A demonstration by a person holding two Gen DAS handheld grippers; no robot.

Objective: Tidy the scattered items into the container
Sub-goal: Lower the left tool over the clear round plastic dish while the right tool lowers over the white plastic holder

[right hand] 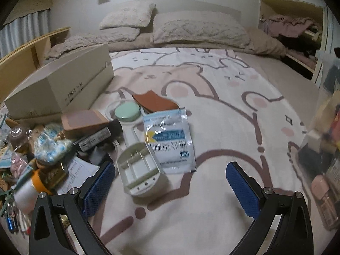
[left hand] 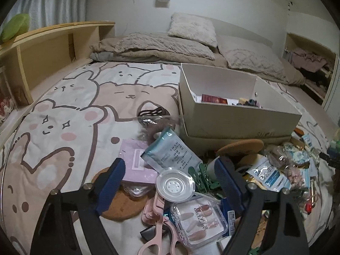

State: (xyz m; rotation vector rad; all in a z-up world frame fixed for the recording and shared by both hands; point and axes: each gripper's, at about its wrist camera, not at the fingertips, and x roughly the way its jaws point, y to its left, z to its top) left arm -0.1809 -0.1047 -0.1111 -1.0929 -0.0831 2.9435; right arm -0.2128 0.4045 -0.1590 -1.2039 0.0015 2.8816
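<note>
An open white cardboard box (left hand: 238,118) sits on the bear-print bedspread (left hand: 70,114) with a few items inside. In front of it lies a scattered pile: a teal sachet (left hand: 172,150), a clear round dish (left hand: 176,188), a green clip (left hand: 201,177), a case of press-on nails (left hand: 198,218) and pink scissors (left hand: 157,231). My left gripper (left hand: 170,167) hangs open over the dish, touching nothing. In the right wrist view the box (right hand: 63,89) is at the left. My right gripper (right hand: 170,167) is open above a white compartment tray (right hand: 140,174) and a blue-white sachet (right hand: 170,140).
Pillows (left hand: 192,28) and folded blankets (left hand: 153,48) lie behind the box. A wooden shelf (left hand: 48,48) runs along the left. Cork coasters (left hand: 121,204), a mint-lidded jar (right hand: 127,110), a brown case (right hand: 85,120) and small bottles clutter the bedspread. A clear bin (right hand: 325,148) stands at the right.
</note>
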